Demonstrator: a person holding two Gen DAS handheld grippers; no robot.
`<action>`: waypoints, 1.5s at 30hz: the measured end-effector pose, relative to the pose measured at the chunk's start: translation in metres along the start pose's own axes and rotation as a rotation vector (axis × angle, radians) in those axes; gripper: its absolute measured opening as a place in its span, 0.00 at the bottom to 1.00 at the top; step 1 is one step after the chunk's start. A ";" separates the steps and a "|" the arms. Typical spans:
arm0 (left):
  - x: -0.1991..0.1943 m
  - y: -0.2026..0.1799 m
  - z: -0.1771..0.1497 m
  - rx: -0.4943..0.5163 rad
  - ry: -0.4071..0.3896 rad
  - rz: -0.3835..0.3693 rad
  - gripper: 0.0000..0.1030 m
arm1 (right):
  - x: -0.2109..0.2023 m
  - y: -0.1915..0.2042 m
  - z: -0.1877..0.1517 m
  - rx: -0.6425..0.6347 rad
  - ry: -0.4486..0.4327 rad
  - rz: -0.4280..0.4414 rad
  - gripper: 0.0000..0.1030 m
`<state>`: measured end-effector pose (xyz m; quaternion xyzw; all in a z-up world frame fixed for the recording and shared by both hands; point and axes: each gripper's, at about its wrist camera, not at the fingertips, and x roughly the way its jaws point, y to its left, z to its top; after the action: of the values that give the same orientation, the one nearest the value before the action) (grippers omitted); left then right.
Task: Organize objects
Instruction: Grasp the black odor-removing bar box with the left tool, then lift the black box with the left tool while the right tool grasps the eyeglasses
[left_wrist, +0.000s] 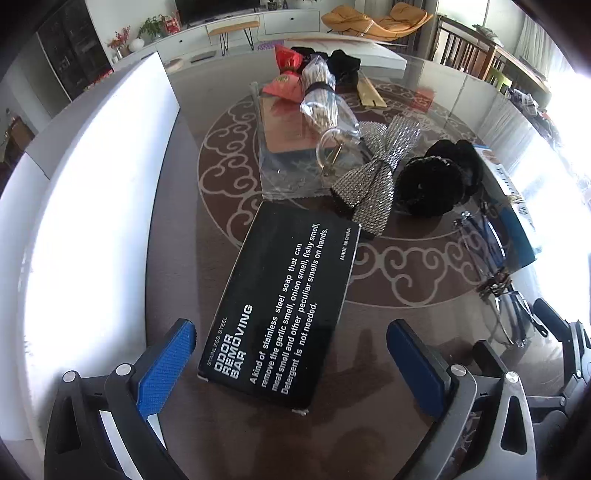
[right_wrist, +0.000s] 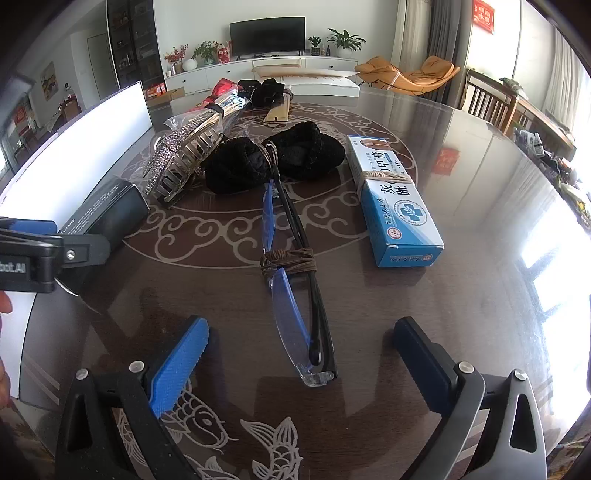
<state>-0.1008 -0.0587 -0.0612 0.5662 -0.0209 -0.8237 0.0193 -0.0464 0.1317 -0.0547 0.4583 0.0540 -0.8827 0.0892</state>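
Glass table (right_wrist: 461, 295): glasses (right_wrist: 295, 295), blue box (right_wrist: 399, 206), black box (left_wrist: 280, 302).

Left wrist view: mounted just behind the left gripper (left_wrist: 291, 354), angled steeply down at the glossy dark round table with pale scroll pattern (left_wrist: 388, 295), close over a flat black box with white lettering (left_wrist: 280, 310). Right wrist view: mounted behind the right gripper (right_wrist: 299, 354), tilted down less steeply, near a pair of folded clear-lensed glasses bound with brown cord (right_wrist: 291, 280). Shared by both: box, glasses, rhinestone-covered silver bow (left_wrist: 376, 173), fuzzy black hair ties (right_wrist: 273, 158), long blue-and-white carton (right_wrist: 395, 199), living room behind.
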 end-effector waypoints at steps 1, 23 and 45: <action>0.006 0.000 0.000 0.002 0.012 0.012 1.00 | 0.000 0.000 0.000 0.000 0.000 0.000 0.98; 0.017 0.008 0.001 -0.040 0.009 -0.034 1.00 | 0.000 0.001 0.000 0.000 0.002 0.001 1.00; -0.019 -0.026 -0.067 -0.020 -0.119 -0.043 0.70 | 0.002 0.003 0.001 0.007 0.003 -0.003 1.00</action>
<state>-0.0312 -0.0322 -0.0688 0.5163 -0.0017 -0.8564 0.0059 -0.0474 0.1290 -0.0558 0.4596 0.0519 -0.8824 0.0864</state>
